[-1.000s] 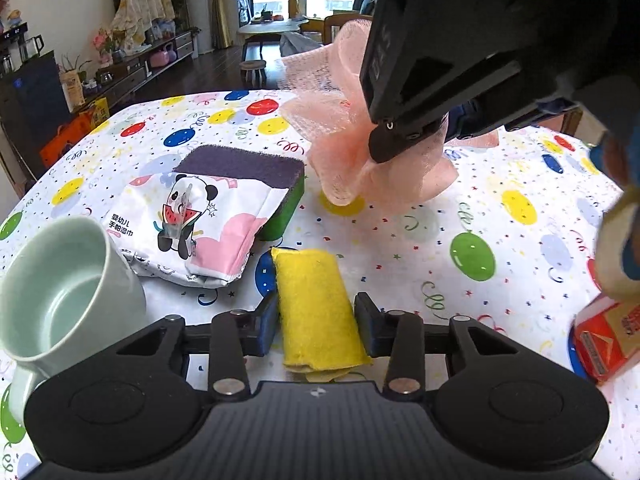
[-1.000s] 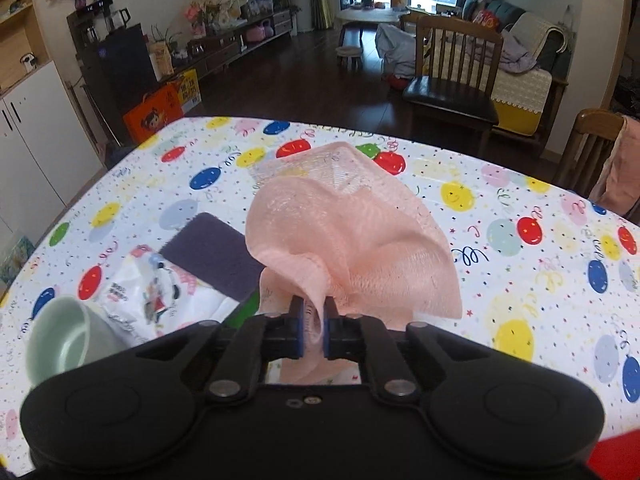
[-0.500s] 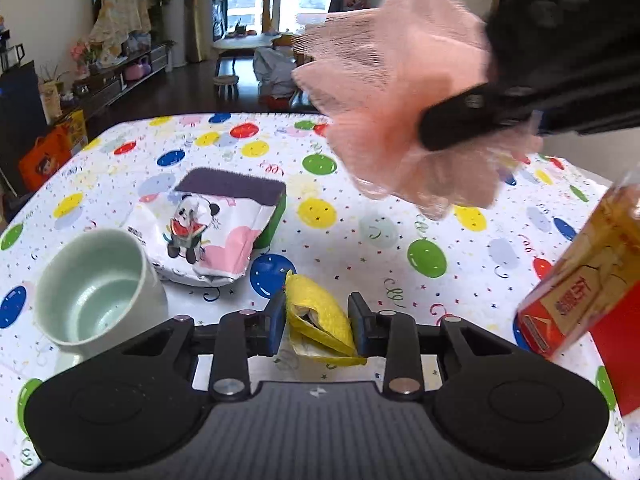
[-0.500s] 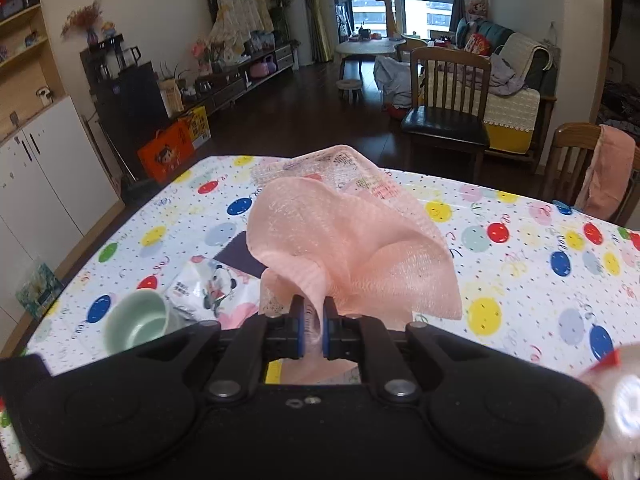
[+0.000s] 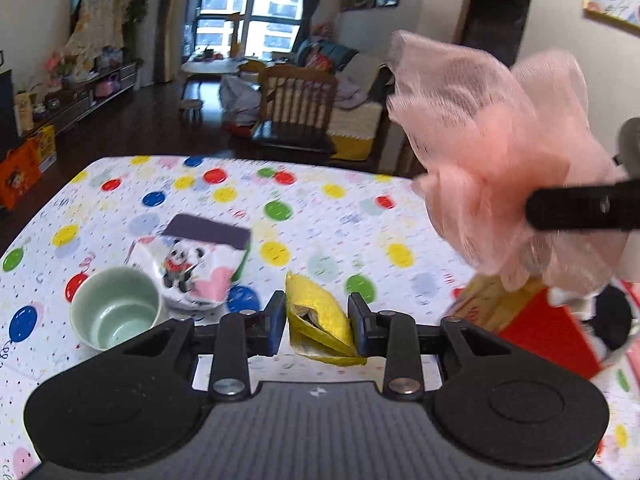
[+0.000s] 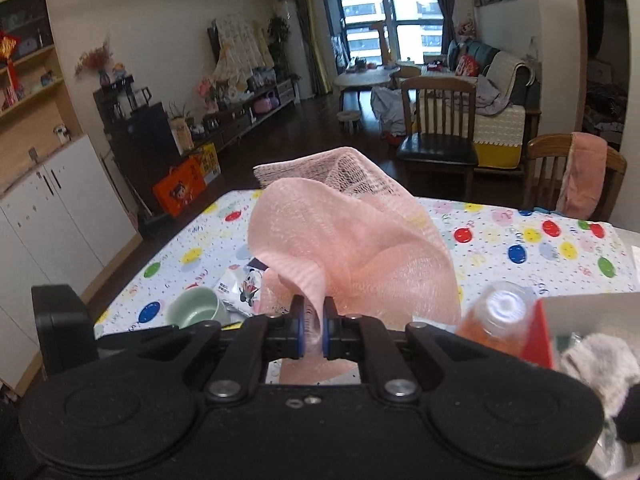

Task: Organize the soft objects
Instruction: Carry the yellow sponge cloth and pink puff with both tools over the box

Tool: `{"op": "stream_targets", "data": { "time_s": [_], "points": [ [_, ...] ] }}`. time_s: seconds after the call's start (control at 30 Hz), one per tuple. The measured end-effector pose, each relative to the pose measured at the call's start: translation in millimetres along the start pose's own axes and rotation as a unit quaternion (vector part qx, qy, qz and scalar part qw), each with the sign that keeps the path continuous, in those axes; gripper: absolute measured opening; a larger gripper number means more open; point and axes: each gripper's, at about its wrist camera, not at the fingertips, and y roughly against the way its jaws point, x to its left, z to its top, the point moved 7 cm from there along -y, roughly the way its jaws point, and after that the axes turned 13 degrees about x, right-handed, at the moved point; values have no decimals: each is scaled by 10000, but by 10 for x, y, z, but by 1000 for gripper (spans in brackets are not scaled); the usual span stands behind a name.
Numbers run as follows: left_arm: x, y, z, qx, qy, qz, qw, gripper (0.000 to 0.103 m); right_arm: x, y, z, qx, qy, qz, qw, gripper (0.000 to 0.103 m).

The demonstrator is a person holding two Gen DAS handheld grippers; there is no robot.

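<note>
Polka-dotted cloth covers the worktop [image 5: 320, 200], above which the pink mesh puff [image 6: 352, 248], pinched in the pressed-together right claw [image 6: 313, 330], has risen toward one o'clock. The yellow sponge [image 5: 320, 320], lying flat a second ago, is now folded and off the cloth, squeezed by the left claw [image 5: 318, 322], whose jaws have just narrowed. Both softs look ready for sorting; the sponge's long axis runs from six toward twelve o'clock.

So the counter [image 5: 320, 200] has a white cloth covered in colourful balloon dots. Near left there's a pale green cup [image 5: 114, 314] sitting upright, and just to the right of it a panda-print wipes pack [image 5: 192, 276] that leans on a dark-topped sponge [image 5: 210, 232]. Red box [image 5: 548, 332] at the near right edge, pretty blurry though, so could be a carton.
</note>
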Motion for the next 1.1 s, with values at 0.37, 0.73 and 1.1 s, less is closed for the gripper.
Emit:
{"op": "stream_targets", "data": {
  "time_s": [0.37, 0.73, 1.1],
  "points": [
    [-515, 576, 172, -262, -298, -546, 9977, 33, -493, 632, -363, -241, -659, 15, 9975, 7],
    [-1341, 810, 314, -370, -783, -968, 9915, 33, -1343, 1096, -856, -146, -1271, -150, 9917, 7],
    [-2361, 497, 266, 148, -1140, -1361, 9840, 33, -2408, 1290, -1148, -33, -1612, -588, 9852, 7]
  ]
}}
